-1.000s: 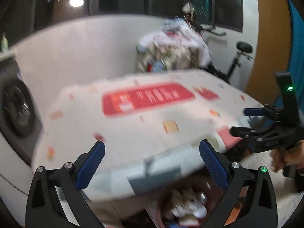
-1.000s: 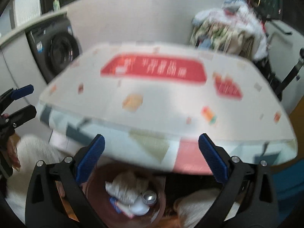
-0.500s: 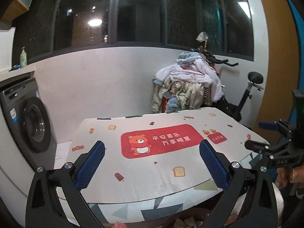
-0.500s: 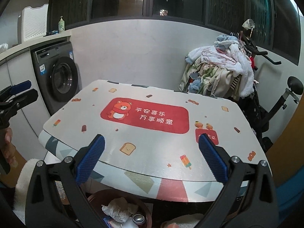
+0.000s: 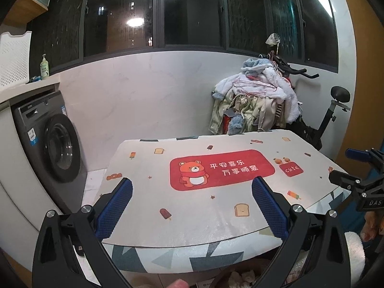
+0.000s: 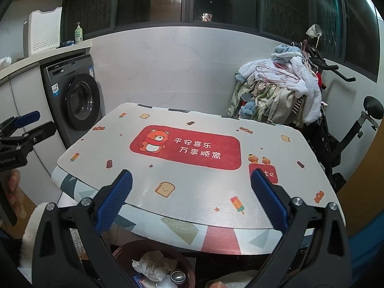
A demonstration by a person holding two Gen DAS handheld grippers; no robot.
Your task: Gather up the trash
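Hovering above the near edge of a table [image 6: 196, 192] with a bear-print cloth, I am holding my left gripper [image 5: 192, 206] and right gripper [image 6: 192, 201] with jaws spread wide, gripping nothing. The trash bin [image 6: 120, 254], a round brown tub, is sitting on the floor under the table edge, below and between my right jaws. Crumpled paper [image 6: 151, 264] and a small metal cap [image 6: 178, 276] are lying inside it.

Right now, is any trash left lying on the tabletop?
No: the right wrist view shows only printed pictures on the table, while crumpled paper and a can sit in the brown bin below it.
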